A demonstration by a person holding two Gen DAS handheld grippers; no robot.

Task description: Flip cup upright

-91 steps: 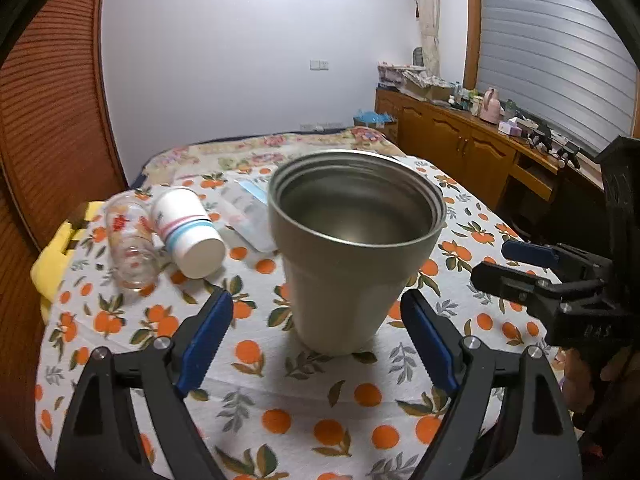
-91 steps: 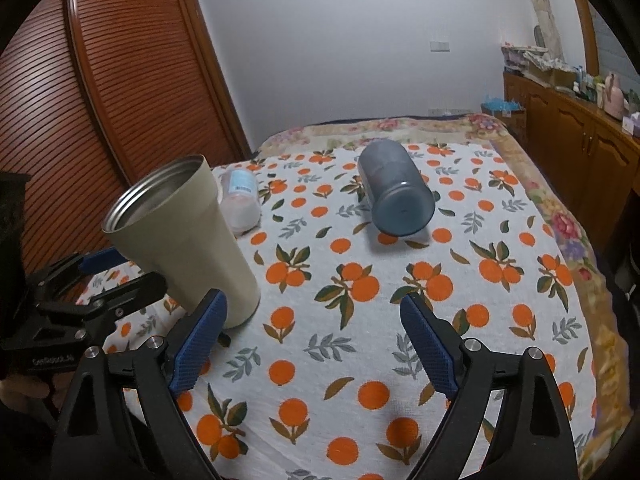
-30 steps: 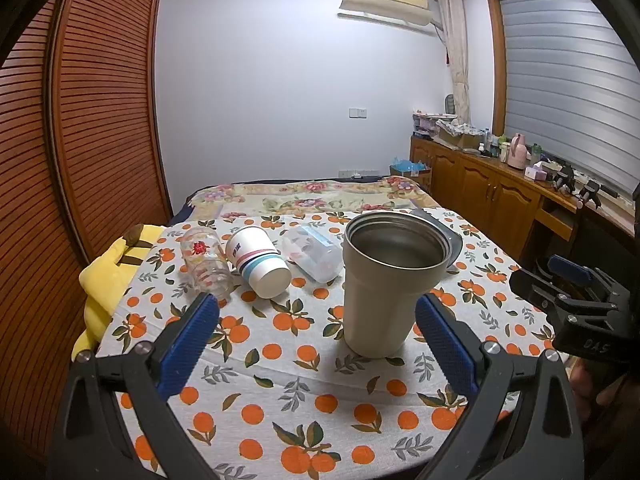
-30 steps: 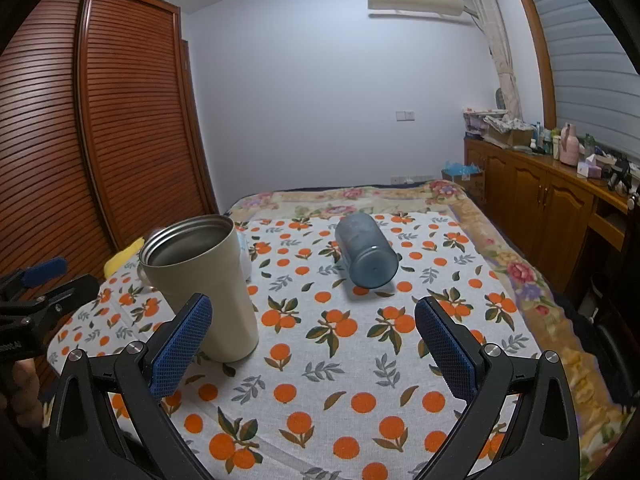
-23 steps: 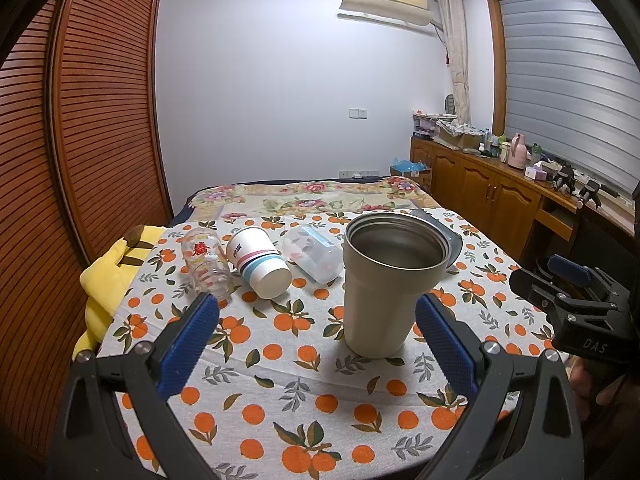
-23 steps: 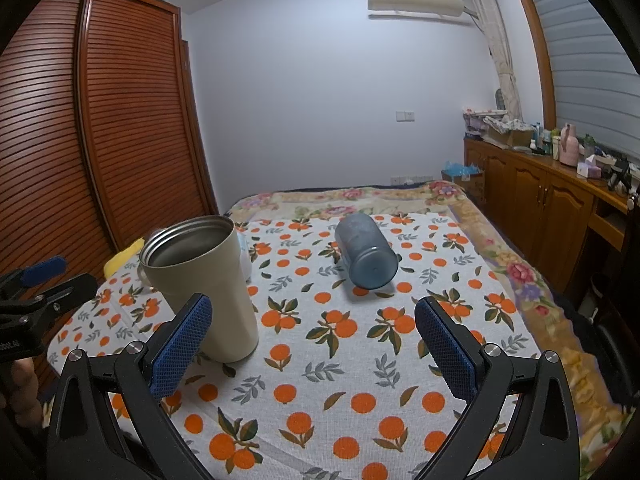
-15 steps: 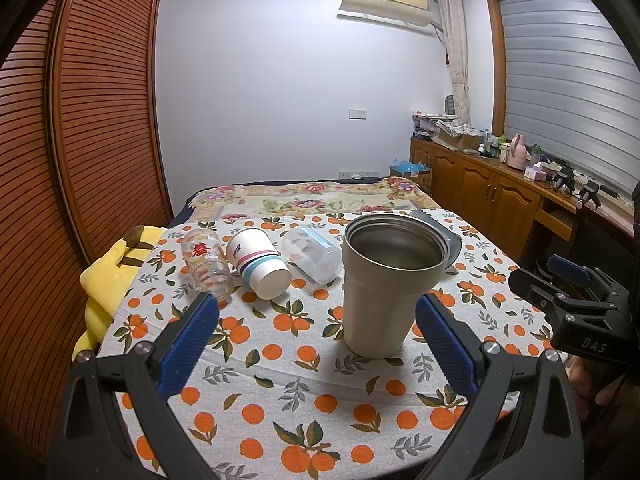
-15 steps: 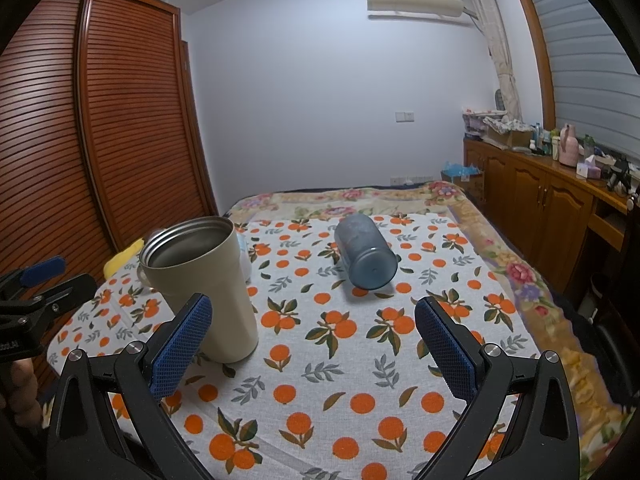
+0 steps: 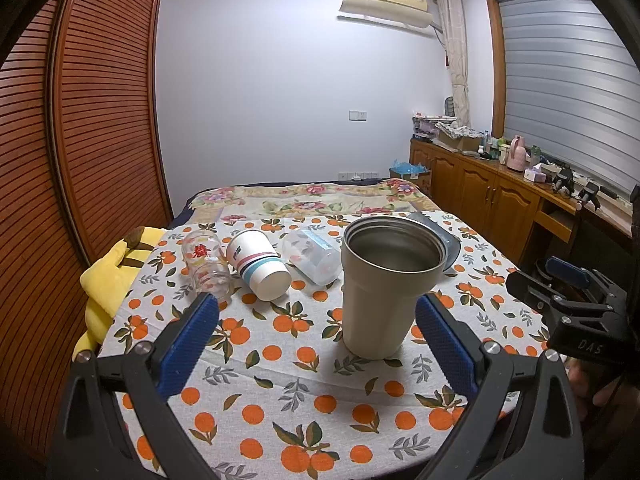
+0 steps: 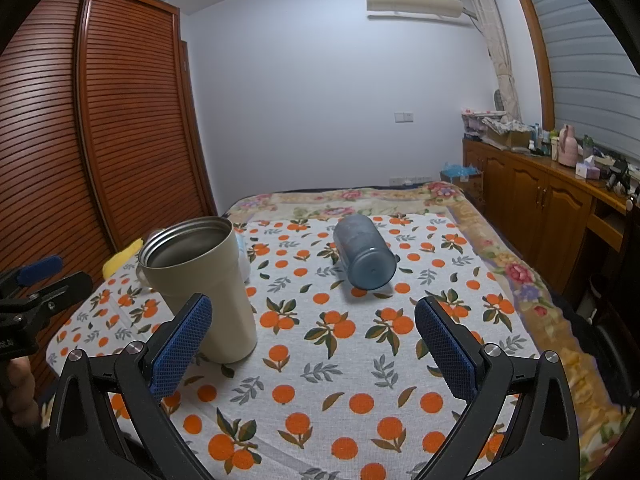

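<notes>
A beige metal tumbler (image 9: 384, 284) stands upright, mouth up, on the orange-print tablecloth (image 9: 280, 360); it also shows at the left of the right wrist view (image 10: 204, 284). My left gripper (image 9: 316, 344) is open and empty, drawn back from the tumbler. My right gripper (image 10: 312, 344) is open and empty above the cloth. A blue cup (image 10: 364, 256) lies on its side beyond it. A paper cup (image 9: 258, 264), a glass (image 9: 204, 262) and a clear plastic cup (image 9: 312, 254) lie on their sides to the tumbler's left.
A yellow cushion (image 9: 108, 280) sits at the table's left edge. A slatted wooden wardrobe (image 9: 80, 140) lines the left wall. A wooden sideboard (image 9: 496, 196) with clutter runs along the right. A floral bedspread (image 9: 312, 198) lies beyond the table.
Over three seconds both grippers pulled back and up from the standing tumbler. In the last second nothing visibly moved.
</notes>
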